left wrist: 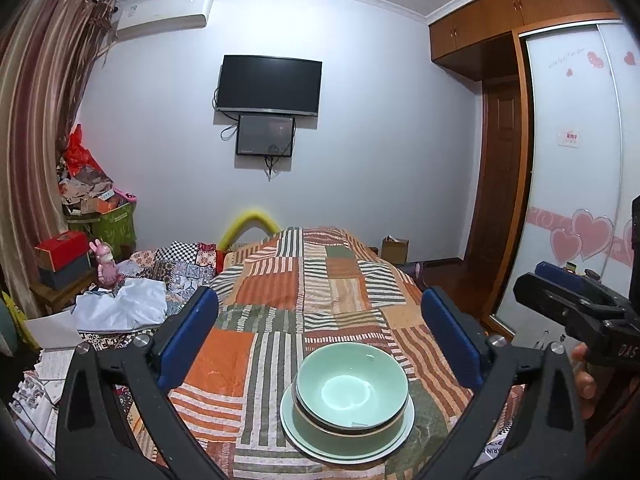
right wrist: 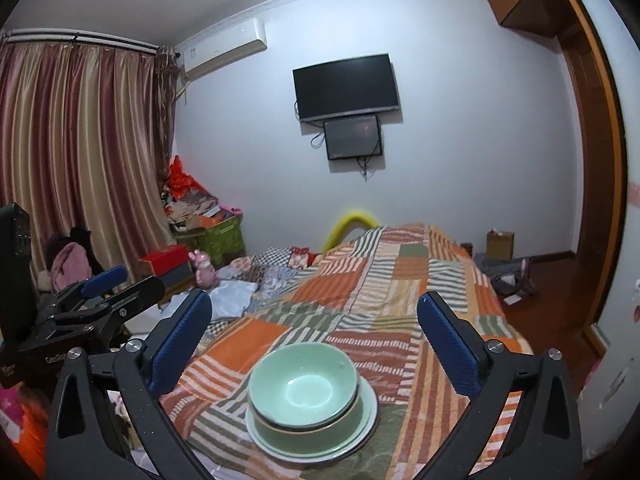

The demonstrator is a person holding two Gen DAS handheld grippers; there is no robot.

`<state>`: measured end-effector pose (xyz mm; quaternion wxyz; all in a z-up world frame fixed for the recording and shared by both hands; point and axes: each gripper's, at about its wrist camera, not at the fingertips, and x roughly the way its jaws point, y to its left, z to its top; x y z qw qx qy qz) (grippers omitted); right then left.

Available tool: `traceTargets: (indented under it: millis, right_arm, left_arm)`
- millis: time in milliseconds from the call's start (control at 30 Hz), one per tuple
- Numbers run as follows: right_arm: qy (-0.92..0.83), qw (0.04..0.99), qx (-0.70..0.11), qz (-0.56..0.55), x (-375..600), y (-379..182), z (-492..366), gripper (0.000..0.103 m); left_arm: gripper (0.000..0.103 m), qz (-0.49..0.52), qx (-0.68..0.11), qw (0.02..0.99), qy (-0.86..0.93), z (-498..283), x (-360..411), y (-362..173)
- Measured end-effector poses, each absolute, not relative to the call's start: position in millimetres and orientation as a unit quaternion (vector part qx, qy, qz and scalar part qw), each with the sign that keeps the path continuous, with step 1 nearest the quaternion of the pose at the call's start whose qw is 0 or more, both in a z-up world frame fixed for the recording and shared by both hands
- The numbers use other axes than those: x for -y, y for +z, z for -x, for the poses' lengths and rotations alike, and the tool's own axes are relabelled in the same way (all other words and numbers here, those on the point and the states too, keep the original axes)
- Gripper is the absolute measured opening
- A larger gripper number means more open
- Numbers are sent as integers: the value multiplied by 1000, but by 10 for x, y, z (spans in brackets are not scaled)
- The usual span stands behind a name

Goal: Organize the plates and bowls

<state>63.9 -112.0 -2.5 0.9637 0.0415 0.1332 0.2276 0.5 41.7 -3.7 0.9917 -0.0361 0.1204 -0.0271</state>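
On the black body of the right gripper, at the right edge of your left-wrist view, you can read the white letters "DAS", cut off by the frame edge. At the lower right of that same view a white paper shows the letters "ARIN", with the rest hidden. In your right-wrist view the left gripper carries small white lettering at the left edge of the frame, and the wardrobe door bears a faint script line and a small red-and-white label, all too small or blurred to read.
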Motion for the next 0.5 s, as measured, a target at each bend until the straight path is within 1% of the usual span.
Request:
traceTargets:
  millis: [500]
  right_arm:
    - [222,967,-124,-34,1088,-15,-533,103]
  left_arm:
    - [103,41,-122,991,-32,11,-409,-68]
